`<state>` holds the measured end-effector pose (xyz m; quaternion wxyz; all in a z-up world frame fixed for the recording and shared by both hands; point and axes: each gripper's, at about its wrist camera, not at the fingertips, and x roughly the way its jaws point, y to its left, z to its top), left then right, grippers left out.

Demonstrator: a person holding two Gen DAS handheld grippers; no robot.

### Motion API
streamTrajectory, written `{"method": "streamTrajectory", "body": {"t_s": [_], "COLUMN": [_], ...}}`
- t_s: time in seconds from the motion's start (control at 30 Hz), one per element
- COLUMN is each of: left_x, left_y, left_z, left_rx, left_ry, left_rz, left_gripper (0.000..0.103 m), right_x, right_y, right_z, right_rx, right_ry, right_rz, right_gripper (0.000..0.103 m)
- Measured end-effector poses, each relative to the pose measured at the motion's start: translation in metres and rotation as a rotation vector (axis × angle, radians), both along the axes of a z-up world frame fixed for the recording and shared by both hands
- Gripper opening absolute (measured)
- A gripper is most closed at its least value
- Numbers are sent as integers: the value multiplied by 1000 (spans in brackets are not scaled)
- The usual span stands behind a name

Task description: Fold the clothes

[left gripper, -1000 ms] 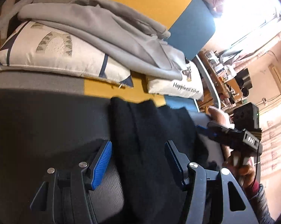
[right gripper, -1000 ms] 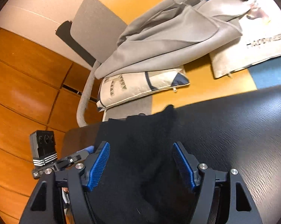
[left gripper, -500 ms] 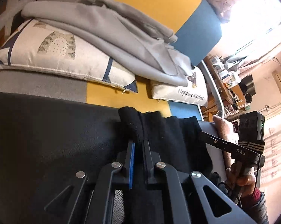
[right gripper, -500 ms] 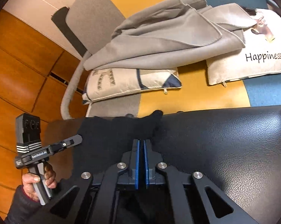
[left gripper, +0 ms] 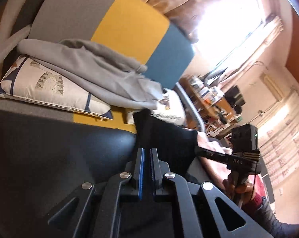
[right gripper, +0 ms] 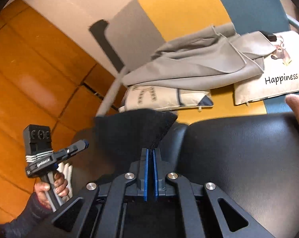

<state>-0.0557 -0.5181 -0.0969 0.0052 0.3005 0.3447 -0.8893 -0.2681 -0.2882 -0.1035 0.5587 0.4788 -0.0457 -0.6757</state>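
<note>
Both grippers, left gripper (left gripper: 147, 154) and right gripper (right gripper: 150, 154), clenched on black garment (left gripper: 165, 138), lifted above black tabletop (right gripper: 238, 148). Mid-fold; next, probably carrying gripped edge over evenly.

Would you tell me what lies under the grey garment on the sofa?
The grey garment lies over two cushions: a patterned cushion and a deer cushion printed "Happiness". Their covered parts and the sofa seat beneath cannot be seen.
</note>
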Motion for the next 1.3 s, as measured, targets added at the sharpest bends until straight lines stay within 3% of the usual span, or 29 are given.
{"method": "streamTrajectory", "body": {"t_s": [0.17, 0.27, 0.37, 0.43, 0.47, 0.53, 0.6, 0.73, 0.87, 0.97, 1.07, 1.13, 1.17, 1.2, 1.3], "left_x": [55, 74, 67, 62, 60, 43, 16, -37, -73, -101, -119, -131, -135, -135, -126], "left_y": [35, 51, 35, 25, 19, 7, -6, -27, -36, -33, -26, -20, -17, -15, -9], "left_z": [1, -21, -24, -26, -26, -24, -28, -53, -71, -80, -85, -87, -87, -88, -85], "left_rx": [-10, 16, 54, 80, 93, 76, 43, -10, -24, -30, -71, -99, -108, -98, -107], "left_ry": [28, -21, -39, -50, -56, -74, -132, -256, -298, -309, -329, -342, -347, -352, -324], "left_rz": [-14, -18, 11, 30, 40, 34, 15, -11, -49, -93, -116, -130, -140, -152, -142], "left_gripper": [4, 4, 5, 18, 22, 28, 34, 38, 40, 42, 42, 39, 30, 6, 7], "right_x": [48, 68, 72, 65, 57, 43, 21, -22, -57, -67, -69, -65, -63, -61, -52], "right_y": [47, 72, 86, 89, 89, 87, 77, 45, 0, -32, -58, -70, -72, -71, -62], "right_z": [0, -13, -25, -29, -31, -31, -32, -42, -68, -82, -89, -93, -95, -94, -80], "right_rx": [-26, -22, -6, -10, -28, -55, -82, -74, -19, 35, 97, 146, 165, 171, 116], "right_ry": [-5, -35, -66, -100, -137, -181, -225, -318, -406, -398, -318, -269, -250, -228, -175], "right_rz": [15, 2, -23, -51, -67, -103, -135, -142, -125, -99, -72, -48, -46, -45, -38], "right_gripper": [5, 5, 6, 11, 15, 57, 78, 81, 81, 80, 56, 22, 17, 11, 10]}}
